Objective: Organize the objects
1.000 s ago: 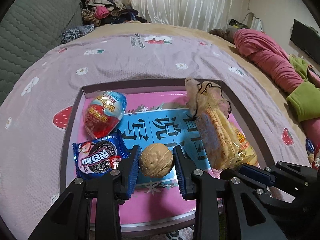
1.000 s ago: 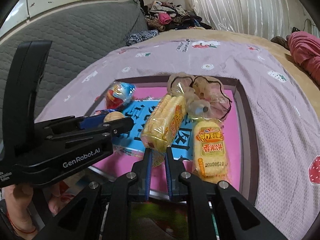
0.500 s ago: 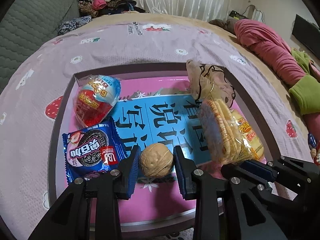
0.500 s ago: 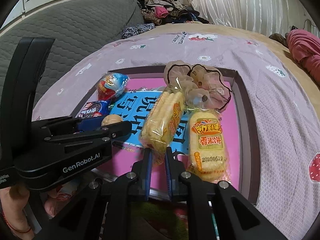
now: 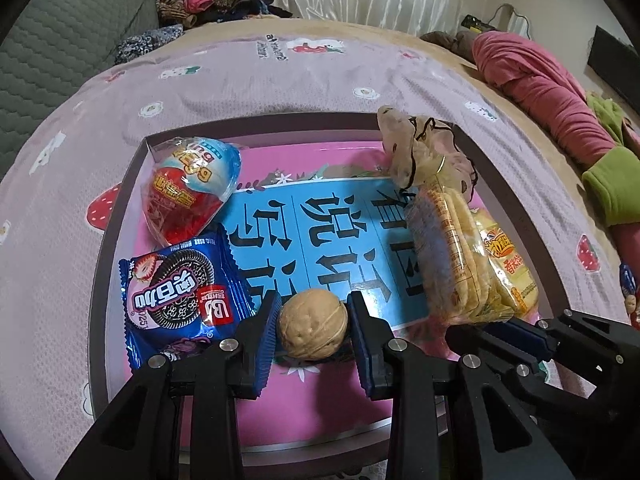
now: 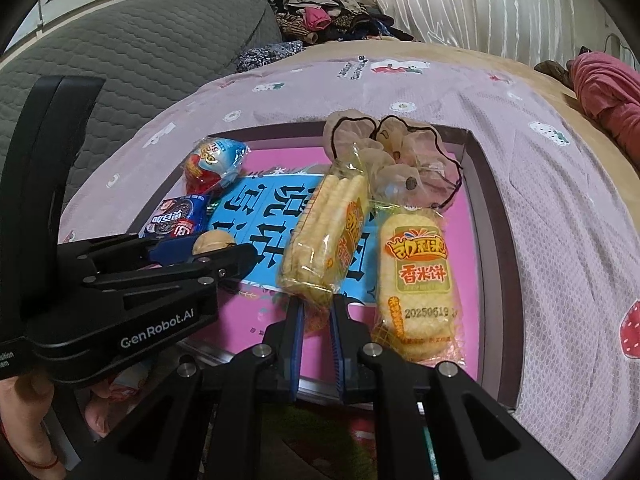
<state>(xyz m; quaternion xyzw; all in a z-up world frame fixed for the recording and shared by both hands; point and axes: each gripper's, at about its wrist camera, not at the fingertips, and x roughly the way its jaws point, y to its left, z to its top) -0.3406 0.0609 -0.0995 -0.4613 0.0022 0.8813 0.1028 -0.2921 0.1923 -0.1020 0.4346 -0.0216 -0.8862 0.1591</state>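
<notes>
While the left gripper [image 5: 313,330] has its blue pads pressed against both sides of a walnut [image 5: 313,329], the jaws stand about a walnut's width apart, holding it low over the pink floor of the shallow box [image 5: 120,208]. Just beyond the left pad lies a blue cookie packet [image 5: 176,300], and past that a red and blue egg-shaped candy [image 5: 188,192] near the box's far corner. The right gripper [image 6: 316,320] has its jaws nearly closed, pinching the near end of a rice cracker pack [image 6: 324,232], which stands on edge and tilts away from the fingers. Just to the right of those jaws a second rice cracker pack [image 6: 418,280] lies flat in the box. Beyond both packs sits a sheer scrunchie [image 6: 396,156] against the far wall.
</notes>
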